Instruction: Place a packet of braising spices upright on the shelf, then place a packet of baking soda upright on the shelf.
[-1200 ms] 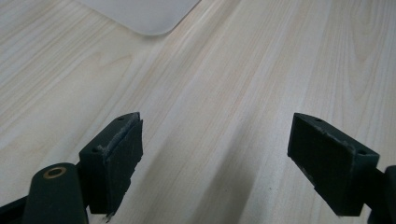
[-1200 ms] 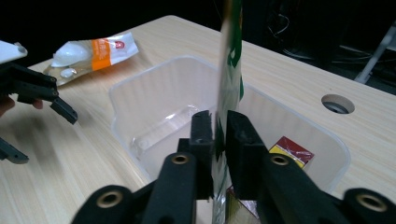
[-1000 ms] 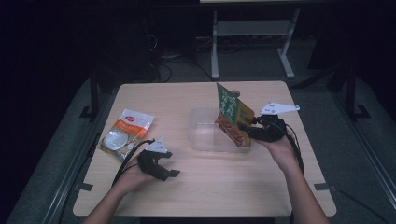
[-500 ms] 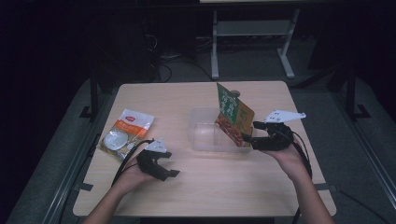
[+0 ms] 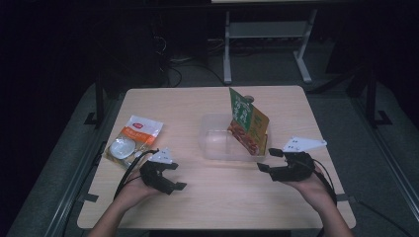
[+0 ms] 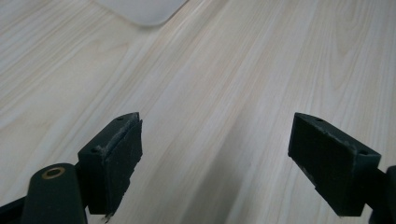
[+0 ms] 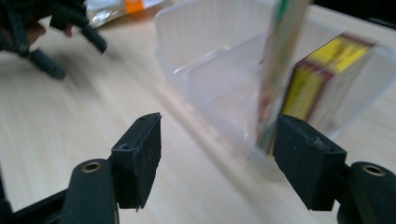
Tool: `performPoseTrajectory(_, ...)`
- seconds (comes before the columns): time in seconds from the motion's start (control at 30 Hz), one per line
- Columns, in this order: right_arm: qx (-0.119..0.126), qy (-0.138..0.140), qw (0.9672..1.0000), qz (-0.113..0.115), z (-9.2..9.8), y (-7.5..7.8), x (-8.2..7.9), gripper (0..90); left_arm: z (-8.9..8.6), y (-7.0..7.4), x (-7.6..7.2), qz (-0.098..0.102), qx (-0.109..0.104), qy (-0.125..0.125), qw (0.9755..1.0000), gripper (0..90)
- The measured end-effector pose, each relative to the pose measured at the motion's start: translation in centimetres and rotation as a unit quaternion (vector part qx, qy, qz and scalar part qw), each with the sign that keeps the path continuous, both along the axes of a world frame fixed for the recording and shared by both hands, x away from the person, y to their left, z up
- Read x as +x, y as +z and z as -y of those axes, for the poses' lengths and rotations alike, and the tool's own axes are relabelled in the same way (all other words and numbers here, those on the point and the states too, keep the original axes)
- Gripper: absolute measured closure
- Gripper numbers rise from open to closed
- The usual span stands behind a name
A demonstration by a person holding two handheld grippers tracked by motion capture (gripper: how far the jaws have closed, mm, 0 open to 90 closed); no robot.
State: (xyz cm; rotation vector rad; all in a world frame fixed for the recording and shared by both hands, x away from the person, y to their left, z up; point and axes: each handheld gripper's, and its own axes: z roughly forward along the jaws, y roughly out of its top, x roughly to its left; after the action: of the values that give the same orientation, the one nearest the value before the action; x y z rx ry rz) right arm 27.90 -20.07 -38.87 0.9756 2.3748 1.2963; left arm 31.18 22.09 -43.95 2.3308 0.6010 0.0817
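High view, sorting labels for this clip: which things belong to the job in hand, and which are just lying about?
In the job:
clear plastic container
green packet standing in it
yellow box in it
right gripper, open

Lying about:
orange-and-white pouch
left gripper, idle

My right gripper (image 5: 271,159) sits with jaws apart, just near of the clear tub (image 5: 217,143) holding the green packet (image 5: 240,109). My left gripper (image 5: 170,178) rests on the bench (image 5: 207,197), near the orange pouch (image 5: 132,140).

A clear plastic bin (image 5: 222,143) sat mid-surface (image 5: 207,197) with two upright packets (image 5: 247,126) in its right end; a snack pouch (image 5: 132,140) lay well left of it.
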Motion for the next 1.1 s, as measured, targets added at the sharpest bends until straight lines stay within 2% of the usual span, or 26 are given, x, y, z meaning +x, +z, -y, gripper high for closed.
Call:
performPoseTrajectory(0.03, -0.004, 0.015, 0.9999, -0.002, -0.4, -0.7, -0.6, 31.9, -0.2, 0.0, 0.0, -0.004, 0.000, 0.004, 1.0000, 17.3)
performPoseTrajectory(0.13, -0.005, 0.027, 0.9996, -0.009, -0.9, -1.3, -1.2, 31.8, -0.6, 0.2, 0.2, -0.003, -0.008, 0.019, 0.9998, 17.6)
performPoseTrajectory(0.17, -0.008, 0.042, 0.9989, -0.016, -1.5, -2.0, -1.8, 31.3, -0.8, 0.3, 0.3, 0.001, -0.012, 0.029, 0.9995, 17.7)
performPoseTrajectory(0.27, -0.019, 0.062, 0.9974, -0.031, -2.4, -2.9, -2.2, 31.2, -1.3, 0.5, 0.5, 0.002, -0.016, 0.043, 0.9989, 18.7)
performPoseTrajectory(0.4, -0.024, 0.074, 0.9962, -0.040, -3.4, -3.5, -2.1, 31.2, -1.8, 0.9, 0.8, 0.008, -0.015, 0.061, 0.9980, 18.7)
performPoseTrajectory(0.43, -0.034, 0.082, 0.9952, -0.040, -3.8, -3.8, -2.1, 31.2, -2.1, 1.0, 1.0, 0.011, -0.011, 0.066, 0.9977, 18.8)
performPoseTrajectory(0.47, -0.035, 0.086, 0.9949, -0.039, -3.9, -3.9, -2.1, 31.2, -2.6, 1.3, 1.3, 0.016, -0.010, 0.080, 0.9966, 18.8)
performPoseTrajectory(0.53, -0.035, 0.087, 0.9946, -0.043, -4.0, -3.9, -2.1, 31.2, -2.9, 1.5, 1.6, 0.018, -0.006, 0.083, 0.9964, 18.7)
performPoseTrajectory(0.57, -0.036, 0.088, 0.9945, -0.044, -4.1, -4.0, -2.1, 31.2, -3.4, 1.7, 2.0, 0.018, -0.002, 0.098, 0.9951, 18.6)
performPoseTrajectory(0.63, -0.036, 0.089, 0.9944, -0.044, -4.1, -4.0, -2.1, 31.2, -3.8, 1.9, 2.3, 0.024, 0.001, 0.103, 0.9944, 18.6)
performPoseTrajectory(0.67, -0.035, 0.090, 0.9944, -0.045, -4.2, -4.0, -2.1, 31.2, -4.5, 2.2, 2.7, 0.023, -0.004, 0.121, 0.9924, 18.7)
performPoseTrajectory(0.73, -0.034, 0.091, 0.9942, -0.046, -4.2, -4.0, -2.0, 31.2, -4.8, 2.3, 3.0, 0.028, -0.002, 0.127, 0.9915, 18.7)
performPoseTrajectory(0.77, -0.035, 0.092, 0.9941, -0.045, -4.3, -4.0, -2.0, 31.2, -5.7, 2.7, 3.6, 0.036, -0.001, 0.144, 0.9889, 18.7)
performPoseTrajectory(0.8, -0.035, 0.092, 0.9941, -0.045, -4.3, -4.0, -2.0, 31.2, -5.7, 2.7, 3.6, 0.036, -0.001, 0.144, 0.9889, 18.8)
performPoseTrajectory(0.83, -0.036, 0.093, 0.9940, -0.046, -4.3, -4.1, -2.0, 31.2, -6.1, 2.8, 3.8, 0.035, -0.003, 0.157, 0.9870, 18.8)
performPoseTrajectory(0.87, -0.037, 0.095, 0.9937, -0.048, -4.4, -4.1, -1.9, 31.2, -6.9, 3.0, 4.3, 0.043, 0.008, 0.174, 0.9837, 19.0)
performPoseTrajectory(0.9, -0.037, 0.098, 0.9934, -0.048, -4.4, -4.1, -1.8, 31.2, -7.4, 3.1, 4.6, 0.045, 0.012, 0.183, 0.9820, 19.0)
performPoseTrajectory(0.93, -0.037, 0.098, 0.9933, -0.048, -4.4, -4.1, -1.8, 31.2, -7.4, 3.1, 4.6, 0.045, 0.012, 0.183, 0.9820, 19.0)
performPoseTrajectory(0.97, -0.037, 0.098, 0.9933, -0.048, -4.4, -4.1, -1.8, 31.2, -7.9, 3.1, 4.9, 0.048, 0.009, 0.195, 0.9795, 19.0)
performPoseTrajectory(1.0, -0.036, 0.099, 0.9932, -0.049, -4.5, -4.1, -1.8, 31.3, -9.0, 3.2, 5.5, 0.050, 0.010, 0.212, 0.9759, 19.1)
performPoseTrajectory(1.03, -0.036, 0.099, 0.9932, -0.049, -4.5, -4.1, -1.8, 31.3, -9.0, 3.2, 5.5, 0.050, 0.010, 0.212, 0.9759, 19.1)
performPoseTrajectory(1.1, -0.036, 0.100, 0.9930, -0.051, -4.5, -4.1, -1.8, 31.3, -10.0, 3.3, 6.1, 0.052, 0.014, 0.230, 0.9717, 19.1)
